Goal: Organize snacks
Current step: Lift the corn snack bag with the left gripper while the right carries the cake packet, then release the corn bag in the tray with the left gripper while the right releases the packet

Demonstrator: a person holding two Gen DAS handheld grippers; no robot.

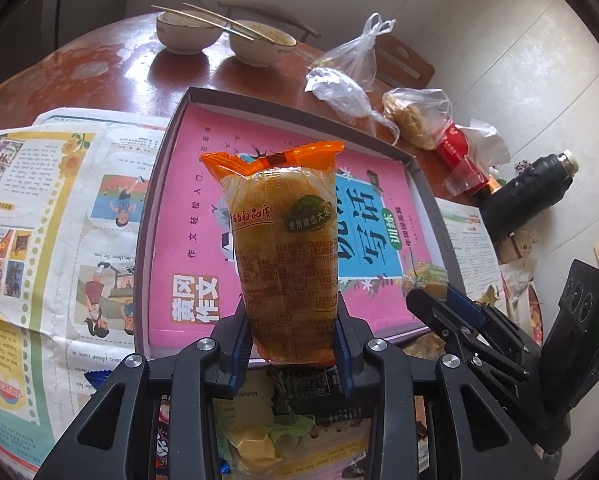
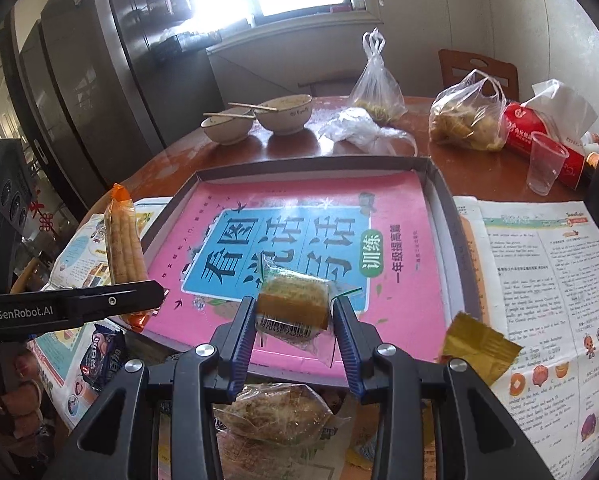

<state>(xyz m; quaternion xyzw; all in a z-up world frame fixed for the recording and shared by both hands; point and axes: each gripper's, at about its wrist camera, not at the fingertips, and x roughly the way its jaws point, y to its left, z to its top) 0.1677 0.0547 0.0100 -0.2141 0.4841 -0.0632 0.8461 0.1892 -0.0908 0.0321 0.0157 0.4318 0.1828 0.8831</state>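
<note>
My left gripper [image 1: 293, 320] is shut on the lower end of a tall clear packet with an orange top [image 1: 283, 232], held upright over the near edge of a shallow grey box [image 1: 167, 168]. A pink book lines the box floor. In the right wrist view the same orange-topped packet [image 2: 123, 248] hangs at the box's left side, in the left gripper [image 2: 159, 294]. My right gripper [image 2: 294, 308] is shut on a small wrapped cake with a barcode [image 2: 295, 300] above the box's near part [image 2: 439, 200]. The right gripper [image 1: 423, 296] also shows at the right of the left wrist view.
Loose snacks lie on newspaper near me: a gold-wrapped piece [image 2: 479, 344], a wrapped bun [image 2: 275, 408], a dark blue packet [image 2: 99, 356]. Beyond the box stand two bowls with chopsticks [image 2: 283, 114], plastic bags [image 2: 463, 116], a clear cup [image 2: 545, 166], a red tissue pack [image 2: 535, 128] and a black flask [image 1: 531, 192].
</note>
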